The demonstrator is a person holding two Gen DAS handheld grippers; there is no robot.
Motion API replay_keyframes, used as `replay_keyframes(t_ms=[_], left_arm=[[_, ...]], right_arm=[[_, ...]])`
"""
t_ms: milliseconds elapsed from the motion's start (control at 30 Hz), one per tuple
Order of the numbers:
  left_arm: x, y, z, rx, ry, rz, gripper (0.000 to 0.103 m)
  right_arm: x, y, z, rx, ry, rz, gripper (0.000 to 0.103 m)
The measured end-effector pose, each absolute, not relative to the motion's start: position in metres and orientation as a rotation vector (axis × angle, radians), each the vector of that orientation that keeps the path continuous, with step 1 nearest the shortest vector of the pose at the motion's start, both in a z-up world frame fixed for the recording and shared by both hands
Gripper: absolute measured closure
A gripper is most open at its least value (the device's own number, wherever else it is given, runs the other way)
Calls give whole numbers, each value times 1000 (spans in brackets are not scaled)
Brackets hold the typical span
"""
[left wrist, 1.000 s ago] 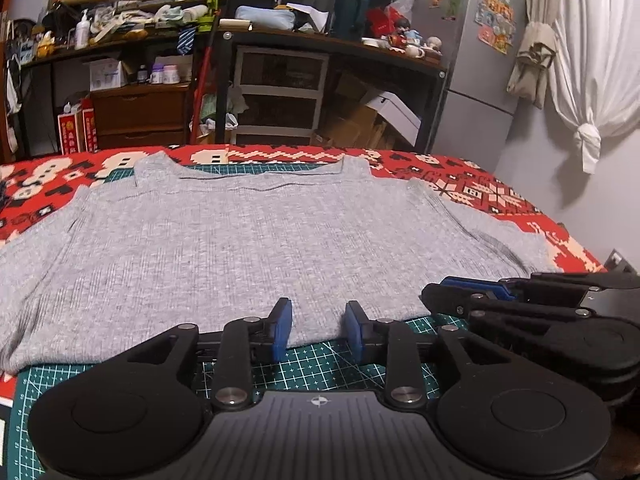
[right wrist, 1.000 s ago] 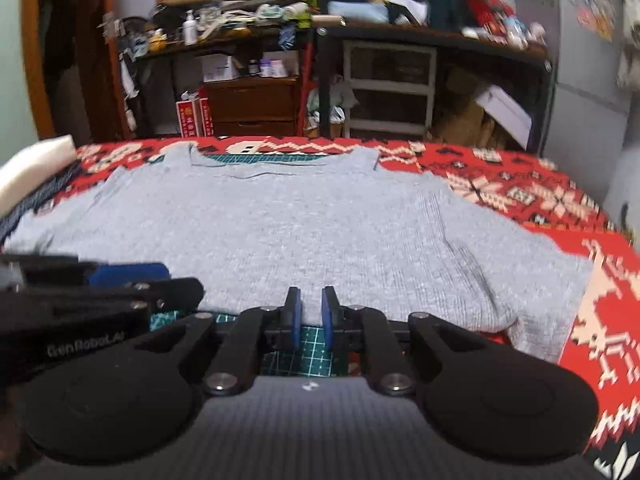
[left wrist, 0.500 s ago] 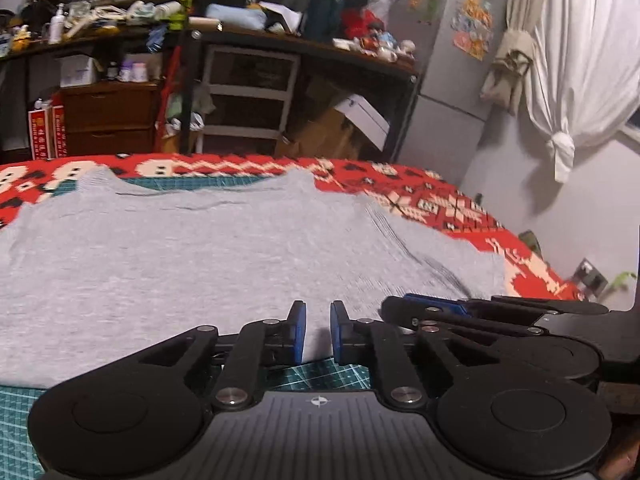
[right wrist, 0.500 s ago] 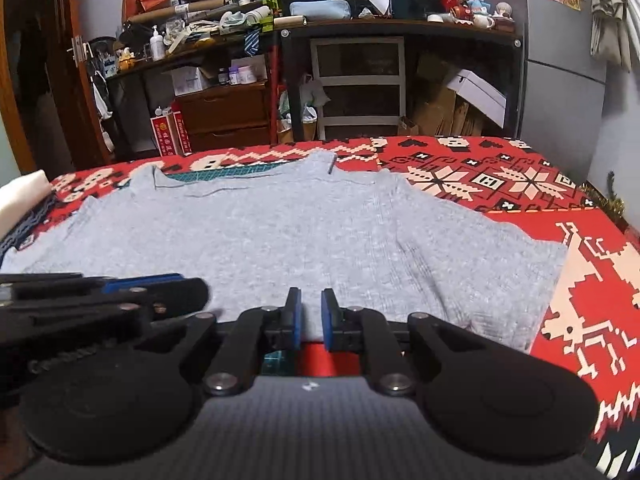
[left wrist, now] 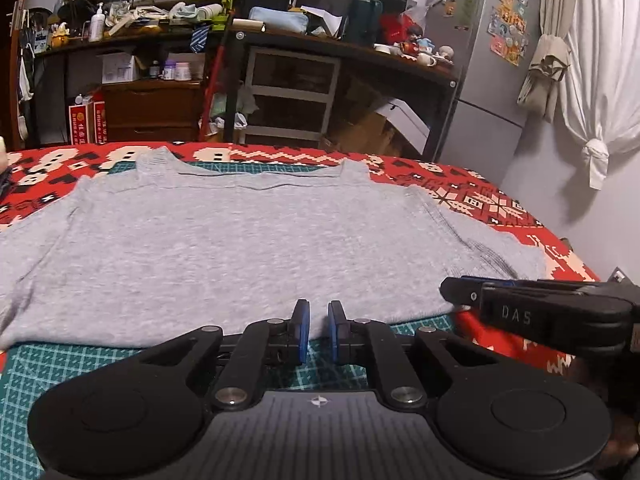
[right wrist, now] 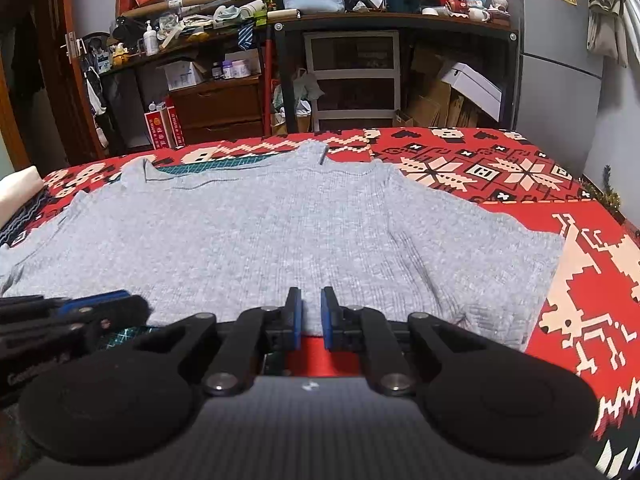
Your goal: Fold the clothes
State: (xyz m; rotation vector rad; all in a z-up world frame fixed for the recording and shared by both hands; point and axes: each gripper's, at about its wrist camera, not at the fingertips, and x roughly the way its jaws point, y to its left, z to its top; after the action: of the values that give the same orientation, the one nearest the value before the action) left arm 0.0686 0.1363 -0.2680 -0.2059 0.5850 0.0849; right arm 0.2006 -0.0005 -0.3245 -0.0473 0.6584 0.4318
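Observation:
A grey ribbed shirt (left wrist: 248, 248) (right wrist: 280, 240) lies flat, collar at the far side, on a green cutting mat (left wrist: 80, 364) over a red patterned blanket (left wrist: 500, 208). My left gripper (left wrist: 316, 312) sits at the near hem, left of the middle. Its blue pads are drawn together with hem fabric showing in the narrow slit between them. My right gripper (right wrist: 311, 300) rests at the near hem further right, pads equally close, over flat cloth. In the left wrist view the right gripper (left wrist: 460, 292) shows side-on at the shirt's near right corner.
The blanket (right wrist: 580, 280) extends to the right of the shirt. A white folded item (right wrist: 18, 188) lies at the far left. Behind the surface stand cluttered shelves (right wrist: 200, 60), a black desk with drawers (left wrist: 288, 92) and a grey fridge (left wrist: 488, 60).
The left gripper's fingers went from wide apart to nearly touching at the hem. The right gripper slid slightly rightward along the hem, pads unchanged. The shirt stays flat.

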Motion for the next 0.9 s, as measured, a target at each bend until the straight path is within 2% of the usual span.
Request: replay_keyframes(t_ms=[767, 900], left_arm=[[57, 174, -258, -257, 542, 261, 93], [63, 174, -264, -249, 583, 268, 93]], right_arm=[[198, 2, -325, -62, 646, 428, 92], [198, 2, -325, -64, 645, 427, 92]])
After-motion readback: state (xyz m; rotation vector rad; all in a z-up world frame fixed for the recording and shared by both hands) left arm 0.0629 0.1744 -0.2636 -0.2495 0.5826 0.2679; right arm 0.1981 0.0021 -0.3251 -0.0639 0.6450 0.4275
